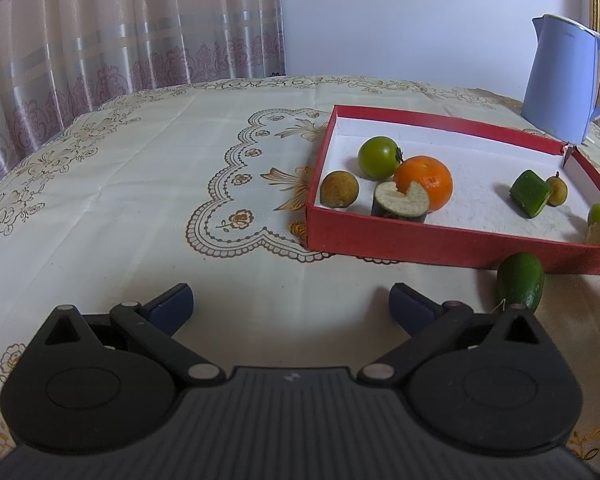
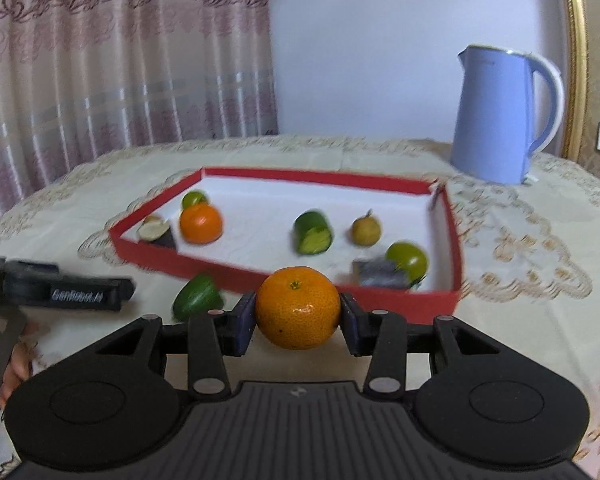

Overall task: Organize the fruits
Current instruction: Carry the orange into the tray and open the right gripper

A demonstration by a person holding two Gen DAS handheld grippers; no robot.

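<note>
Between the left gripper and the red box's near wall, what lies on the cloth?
Left wrist view: bare tablecloth between left gripper and red box.

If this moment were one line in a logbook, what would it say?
right gripper: shut on orange, short of red tray | left gripper: open, empty | cucumber piece: outside tray

Only 1 legible marking: white lettering "GenRobot.AI" on the side of the left gripper (image 2: pixel 66 294), seen in the right wrist view. Faint print on the blue kettle (image 1: pixel 560 80) is too small to read.
</note>
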